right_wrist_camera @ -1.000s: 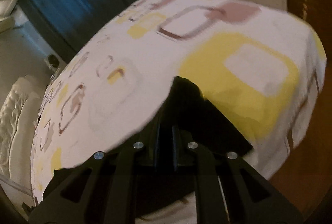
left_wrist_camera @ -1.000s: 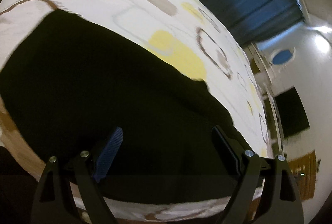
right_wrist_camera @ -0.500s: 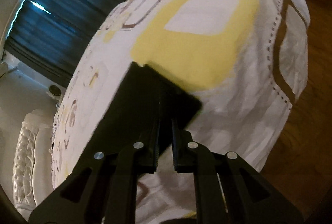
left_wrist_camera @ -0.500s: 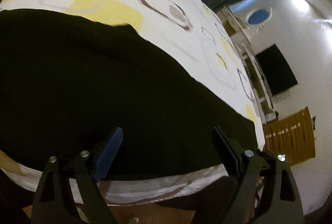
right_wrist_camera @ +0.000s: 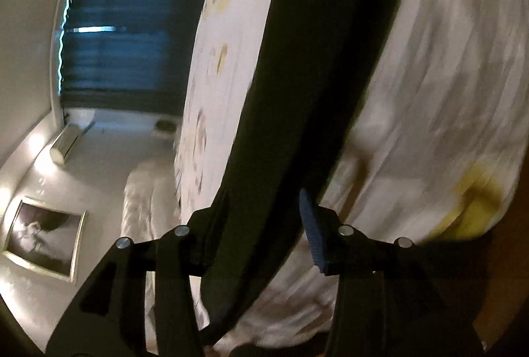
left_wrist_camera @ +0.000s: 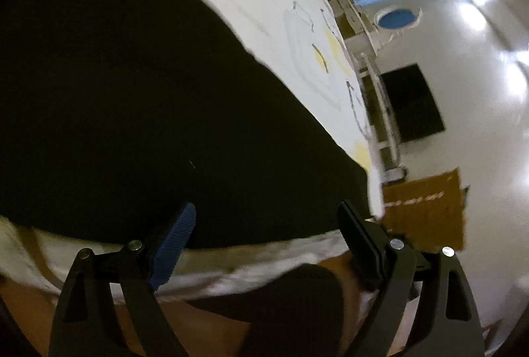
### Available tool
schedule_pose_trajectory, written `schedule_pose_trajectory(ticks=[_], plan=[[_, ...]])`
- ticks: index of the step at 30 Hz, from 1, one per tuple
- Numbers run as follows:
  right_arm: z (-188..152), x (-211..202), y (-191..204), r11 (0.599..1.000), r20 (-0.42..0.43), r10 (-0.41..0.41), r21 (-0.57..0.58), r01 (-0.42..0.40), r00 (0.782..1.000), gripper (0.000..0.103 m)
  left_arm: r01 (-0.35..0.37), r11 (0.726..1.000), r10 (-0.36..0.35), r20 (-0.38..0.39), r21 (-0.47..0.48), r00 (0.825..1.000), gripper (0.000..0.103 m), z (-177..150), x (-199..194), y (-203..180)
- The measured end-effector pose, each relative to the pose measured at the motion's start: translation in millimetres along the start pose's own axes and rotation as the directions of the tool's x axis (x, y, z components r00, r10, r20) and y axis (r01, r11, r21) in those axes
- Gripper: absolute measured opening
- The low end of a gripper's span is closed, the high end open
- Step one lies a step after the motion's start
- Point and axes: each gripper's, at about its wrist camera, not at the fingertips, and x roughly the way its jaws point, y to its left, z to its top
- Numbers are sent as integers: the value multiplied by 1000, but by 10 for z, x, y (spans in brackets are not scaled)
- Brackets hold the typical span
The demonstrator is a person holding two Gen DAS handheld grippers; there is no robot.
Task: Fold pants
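Hand-held gripper point(left_wrist_camera: 266, 218) on the left is seen with its fingers spread wide and nothing between them; one pad is ribbed blue, the other black. It is held above the near edge of the black pants point(left_wrist_camera: 148, 99), which are laid flat on a bed covered by a white bedspread point(left_wrist_camera: 297, 10) printed with yellow and brown rounded squares. The pants fill most of the left wrist view, and their near edge runs just short of the bed's edge, where a strip of white cloth is left showing. Below that edge a dark shape and brown wooden floor point(left_wrist_camera: 426, 208) are seen.

The right hand-held gripper point(right_wrist_camera: 264, 201) is caught with its jaws opening. A long black strip of the pants point(right_wrist_camera: 314, 76) lies between its fingers and runs away from them up along the bed, beside the side drop of the bedspread point(right_wrist_camera: 446, 92). Whether the pads press on the cloth cannot be told through the blur.

Dark blue curtains point(right_wrist_camera: 125, 26) are seen at the far wall, and a framed picture point(right_wrist_camera: 43, 234) is hung on the wall at the left.
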Motion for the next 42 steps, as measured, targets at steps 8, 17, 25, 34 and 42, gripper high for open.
schedule_pose_trajectory(ticks=[8,17,25,34,42], plan=[[-306,381,45,999,-71,-43,20,45,997,48,43,999,-41,97,-15,994,86,-132,-129,-113],[-301,596,76,998,-74,8,58,-3,997,50,30,997,-25,64,-68,998,86,-137,-74,16],[-354,551,160,999,-59,-50,-4,50,997,7,35,997,-30,67,-74,997,86,-143,-100,25],[-430,355,90,994,-58,-105,-22,104,993,6,56,995,-53,43,-85,998,86,-205,-73,-1],[-246,69,20,997,39,-66,37,65,997,32,27,999,-31,120,32,992,86,-155,-142,-153]])
